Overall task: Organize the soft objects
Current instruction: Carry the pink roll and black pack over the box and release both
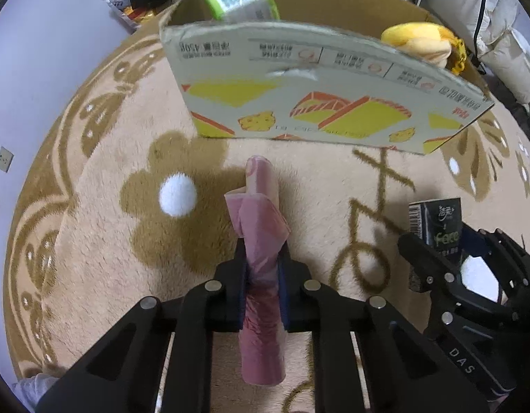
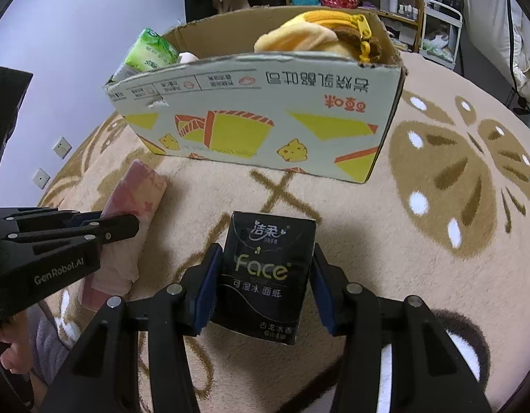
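Left gripper (image 1: 262, 268) clamped on pink roll (image 1: 261, 241) | right gripper (image 2: 263, 285) clamped on black tissue pack (image 2: 265, 272) | box (image 2: 258, 124) ahead

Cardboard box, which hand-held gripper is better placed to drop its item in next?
Probably right: the right hand-held gripper holds the black tissue pack facing the cardboard box squarely.

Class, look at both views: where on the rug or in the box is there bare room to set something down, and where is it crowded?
Bare rug lies right of the black tissue pack, below the box. More lies left of the pink roll, around the flower pattern. Crowded: the box ends, with the green pack and yellow plush; its middle looks freer.
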